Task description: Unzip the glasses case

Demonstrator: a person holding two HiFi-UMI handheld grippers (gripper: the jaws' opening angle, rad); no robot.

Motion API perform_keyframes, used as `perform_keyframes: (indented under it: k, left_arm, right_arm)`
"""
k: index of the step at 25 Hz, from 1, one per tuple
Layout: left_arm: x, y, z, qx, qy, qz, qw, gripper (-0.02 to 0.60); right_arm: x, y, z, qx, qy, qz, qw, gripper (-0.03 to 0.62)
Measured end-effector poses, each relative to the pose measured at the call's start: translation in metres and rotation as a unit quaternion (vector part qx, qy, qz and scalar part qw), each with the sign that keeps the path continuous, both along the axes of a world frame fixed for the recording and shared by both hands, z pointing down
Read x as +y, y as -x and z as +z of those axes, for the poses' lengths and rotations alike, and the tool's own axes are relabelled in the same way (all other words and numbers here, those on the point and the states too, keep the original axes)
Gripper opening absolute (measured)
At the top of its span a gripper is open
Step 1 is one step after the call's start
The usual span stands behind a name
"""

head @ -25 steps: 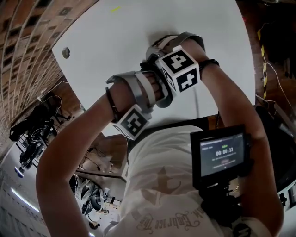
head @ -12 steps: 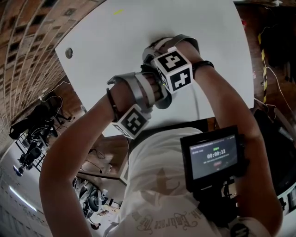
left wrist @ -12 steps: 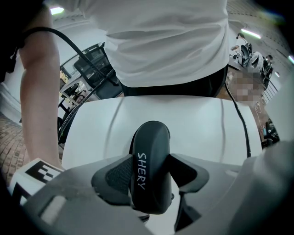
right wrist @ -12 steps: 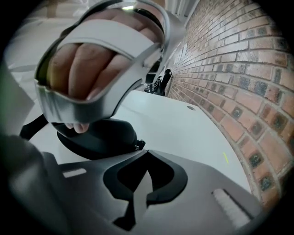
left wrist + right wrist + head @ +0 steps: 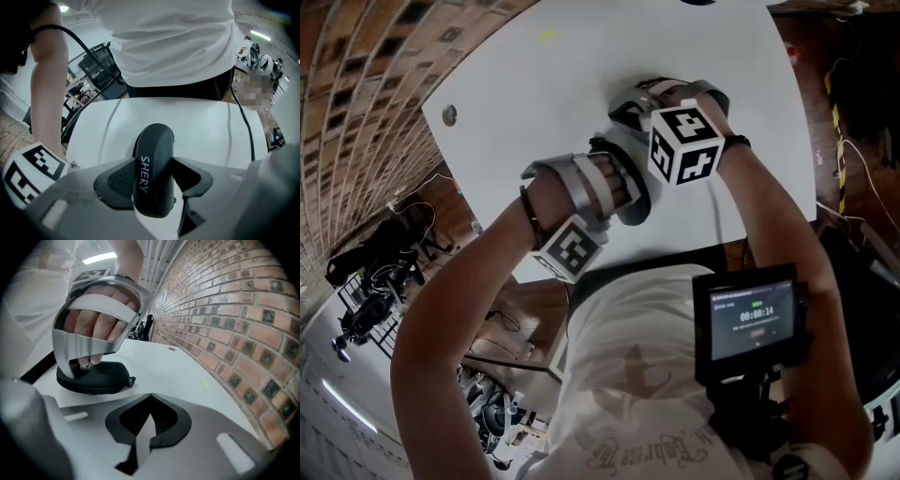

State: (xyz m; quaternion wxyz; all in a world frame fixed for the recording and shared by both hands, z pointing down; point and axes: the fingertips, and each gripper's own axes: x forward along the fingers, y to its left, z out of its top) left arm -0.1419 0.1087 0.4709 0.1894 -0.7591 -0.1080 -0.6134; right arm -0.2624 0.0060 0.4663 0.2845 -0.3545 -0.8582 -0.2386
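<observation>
A black glasses case (image 5: pixel 152 173), lettered SHERY, lies on the white table (image 5: pixel 206 136), and my left gripper (image 5: pixel 154 179) is shut on it, one pad against each long side. From the right gripper view the case (image 5: pixel 96 377) sits under that hand, and its zipper pull (image 5: pixel 131 380) sticks out of the near end. My right gripper (image 5: pixel 150 397) is shut with its tips touching, empty, a short way in front of the pull. In the head view both marker cubes (image 5: pixel 573 247) (image 5: pixel 684 142) and the hands hide the case.
A brick wall (image 5: pixel 234 310) runs along the table's far side. The tabletop has a small round hole (image 5: pixel 450 114) and a yellow mark (image 5: pixel 547 35). A black cable (image 5: pixel 243 131) crosses the table toward the person. A screen device (image 5: pixel 753 319) hangs at the person's chest.
My right gripper has drifted a little to the right, away from the left one. The left gripper keeps its hold on the case.
</observation>
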Motion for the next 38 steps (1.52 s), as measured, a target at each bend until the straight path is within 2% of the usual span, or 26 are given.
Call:
perform_keyframes:
  k: [2,6,14,19,23,29,38]
  left_arm:
    - [0.005,0.003,0.001,-0.001,0.01,-0.018,0.9998,0.258]
    - [0.005,-0.003,0.001,0.007,-0.009,-0.043,0.999,0.258]
    - [0.0,-0.02,-0.011,0.007,-0.022,-0.05,0.9985,0.276]
    - [-0.011,-0.028,-0.02,0.029,-0.073,-0.1,0.9919,0.287]
    - [-0.005,-0.018,-0.02,0.027,-0.094,-0.126,0.9872,0.273]
    - [0.005,-0.006,-0.017,0.005,-0.122,-0.106,0.9869,0.248]
    - [0.013,-0.007,-0.024,-0.01,-0.113,-0.084,0.99,0.219]
  right_arm:
    - [-0.001,-0.004,0.002,-0.002,0.005,0.011,1.0,0.006]
    - [-0.004,-0.02,0.0,-0.004,0.014,0.031,0.999,0.006]
    - [-0.005,-0.056,-0.018,-0.003,0.024,0.061,0.998,0.006]
    - [-0.013,-0.076,-0.021,-0.005,0.034,0.093,0.995,0.006]
    - [-0.013,-0.081,-0.019,-0.001,0.046,0.112,0.993,0.006]
    - [-0.007,-0.093,-0.017,0.0,0.07,0.133,0.989,0.006]
    - [-0.008,-0.129,-0.03,-0.005,0.12,0.172,0.978,0.006]
